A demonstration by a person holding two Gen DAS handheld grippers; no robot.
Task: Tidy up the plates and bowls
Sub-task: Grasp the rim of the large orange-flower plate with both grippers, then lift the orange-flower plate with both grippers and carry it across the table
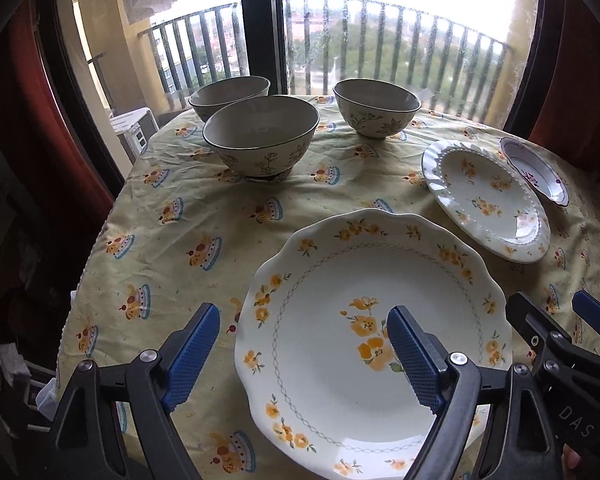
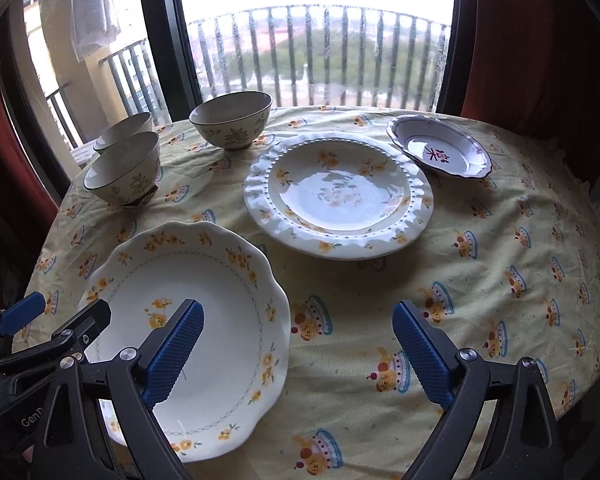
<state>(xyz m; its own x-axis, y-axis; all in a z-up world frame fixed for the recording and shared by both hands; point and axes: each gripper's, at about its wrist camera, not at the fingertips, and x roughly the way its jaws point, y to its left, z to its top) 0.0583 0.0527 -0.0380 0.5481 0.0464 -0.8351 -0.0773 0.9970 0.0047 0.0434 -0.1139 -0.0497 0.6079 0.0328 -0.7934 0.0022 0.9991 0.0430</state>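
Plates and bowls sit spread over a round counter under a yellow printed cloth. Taking the scalloped plate with orange flowers as the landmark: it lies flat at the counter's near edge, face up, round and so with no long axis. Beyond it to the right lies the beaded-rim plate, flat and apart from it, and farther right again the small purple-trimmed dish, just beside that plate. Three bowls stand upright beyond the landmark: the nearest bowl with a second bowl close behind it, and a third bowl apart to their right, toward the window.

The left hand-held gripper tilts steeply down over the landmark's left rim; one blue pad hangs above the plate's well, the other over bare cloth, jaws wide apart and pressing on nothing. The right hand-held gripper hangs alongside, just beyond the landmark's right rim, equally tilted, jaws spread and empty, one pad over the plate, the other over cloth.

Open cloth stretches right of the landmark to the counter's far right edge.
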